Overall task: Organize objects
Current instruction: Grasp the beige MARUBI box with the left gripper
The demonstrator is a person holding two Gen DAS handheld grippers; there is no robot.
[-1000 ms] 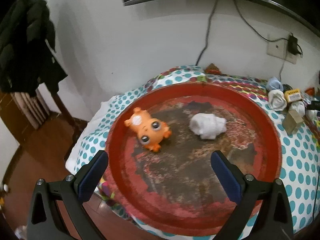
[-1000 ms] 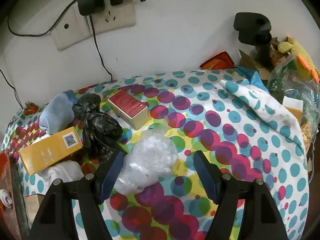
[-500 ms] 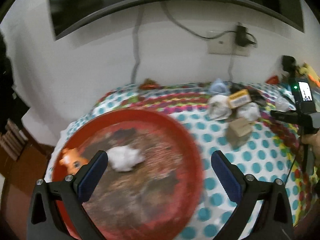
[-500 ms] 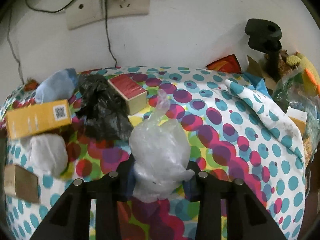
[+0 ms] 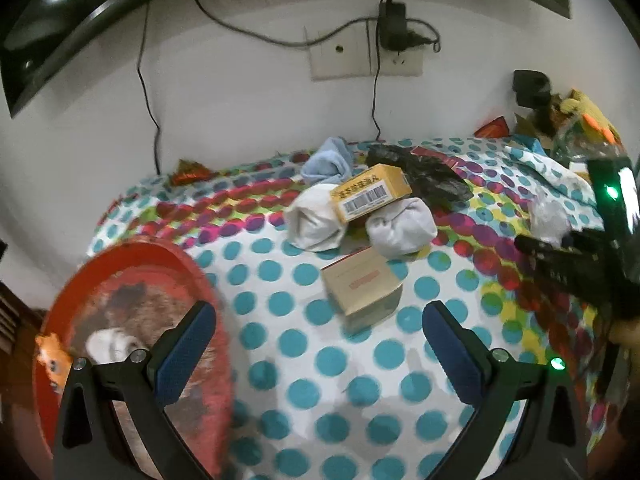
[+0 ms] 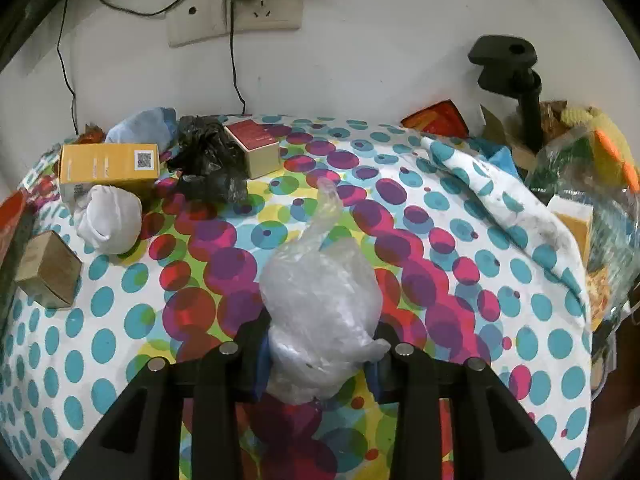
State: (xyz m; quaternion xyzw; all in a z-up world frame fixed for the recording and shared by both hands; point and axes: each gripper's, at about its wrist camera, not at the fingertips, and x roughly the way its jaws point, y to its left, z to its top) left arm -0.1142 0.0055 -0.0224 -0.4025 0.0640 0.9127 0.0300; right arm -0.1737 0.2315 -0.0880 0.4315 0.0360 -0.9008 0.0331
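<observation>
My right gripper (image 6: pixel 320 360) is shut on a crumpled clear plastic bag (image 6: pixel 320 300) and holds it over the polka-dot cloth. It also shows at the right edge of the left wrist view (image 5: pixel 548 220). My left gripper (image 5: pixel 318 344) is open and empty, above the cloth just right of the red tray (image 5: pixel 188 280). The tray holds an orange toy animal (image 5: pixel 50 356) and a white crumpled wad (image 5: pixel 108 346). A brown box (image 5: pixel 362 286), two white sock rolls (image 5: pixel 316 218), a yellow box (image 5: pixel 370 192) and a black bag (image 5: pixel 428 176) lie beyond the left gripper.
A blue cloth roll (image 6: pixel 144 130) and a red-topped box (image 6: pixel 254 148) lie near the wall. A wall socket with cables (image 6: pixel 236 16) is above. A black stand (image 6: pixel 516 76), a plush toy and packed bags (image 6: pixel 592 184) crowd the right edge.
My left gripper swung right, from over the red tray to the cloth near the boxes. My right gripper closed on the clear plastic bag and lifted it slightly.
</observation>
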